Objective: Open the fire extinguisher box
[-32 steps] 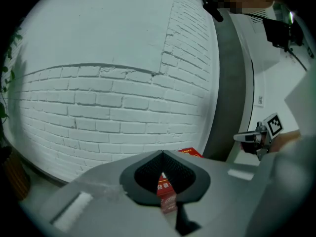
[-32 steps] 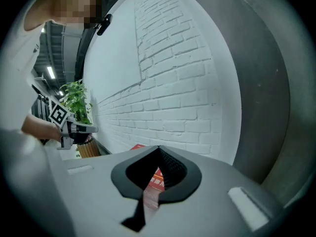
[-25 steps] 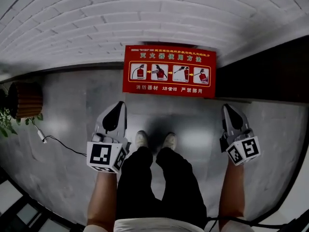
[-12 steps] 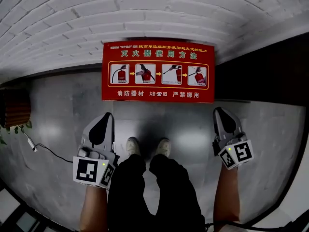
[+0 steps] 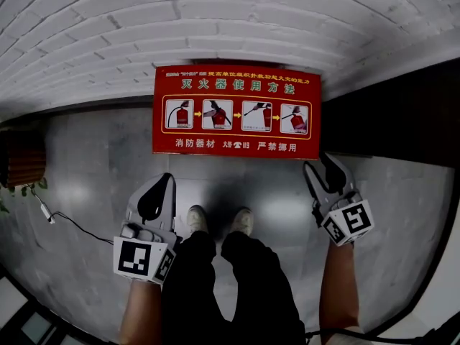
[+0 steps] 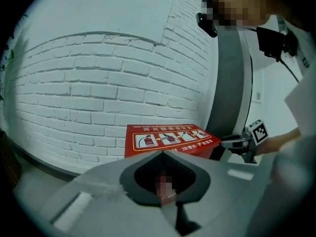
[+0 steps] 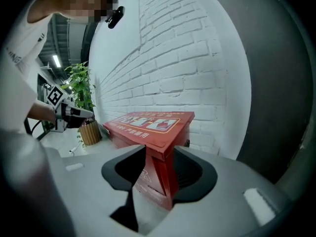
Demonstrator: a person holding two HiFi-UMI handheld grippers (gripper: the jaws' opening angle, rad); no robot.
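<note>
The red fire extinguisher box (image 5: 236,111) stands on the grey floor against the white brick wall, its lid shut and printed with instruction pictures. In the head view my right gripper (image 5: 318,165) is at the box's front right corner, jaws opening. The right gripper view shows that corner of the box (image 7: 148,125) in the gap of the gripper (image 7: 160,154), with no pad pressing on it. My left gripper (image 5: 165,180) hangs shut over the floor, short of the box's front left. From the left gripper view (image 6: 165,154) the box (image 6: 170,138) lies ahead.
A woven plant pot (image 5: 21,160) and a white cable (image 5: 72,218) lie at the left. A dark wall panel (image 5: 388,113) rises right of the box. The person's legs and shoes (image 5: 215,221) stand between the grippers.
The view has drawn nearer to the box. My right gripper has moved forward to the box's front right corner and its jaws have parted. The left gripper stays shut.
</note>
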